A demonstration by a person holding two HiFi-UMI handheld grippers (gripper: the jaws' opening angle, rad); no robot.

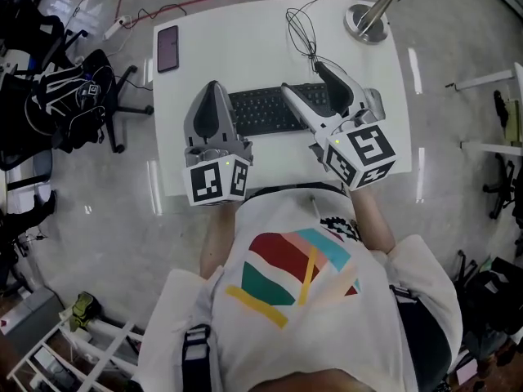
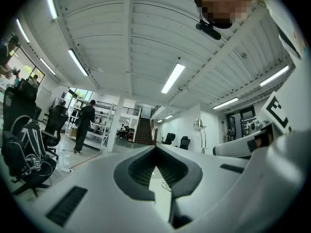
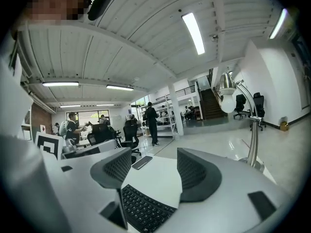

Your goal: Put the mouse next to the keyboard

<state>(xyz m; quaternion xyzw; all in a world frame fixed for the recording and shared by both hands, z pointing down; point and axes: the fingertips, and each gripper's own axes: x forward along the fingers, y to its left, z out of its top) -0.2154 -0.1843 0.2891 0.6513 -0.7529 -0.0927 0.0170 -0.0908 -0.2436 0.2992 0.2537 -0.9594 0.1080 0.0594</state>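
From above, a grey shape that looks like the mouse lies just right of the keyboard, partly hidden by the right gripper, whose jaws are spread and empty. The left gripper is pressed together on nothing. The placing looks done.

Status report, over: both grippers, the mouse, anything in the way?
Left gripper shut, empty. Right gripper open, empty, over keyboard. Probable mouse right of keyboard, partly hidden. Loose cable behind keyboard.

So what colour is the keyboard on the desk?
The keyboard is black; the head view shows it best.
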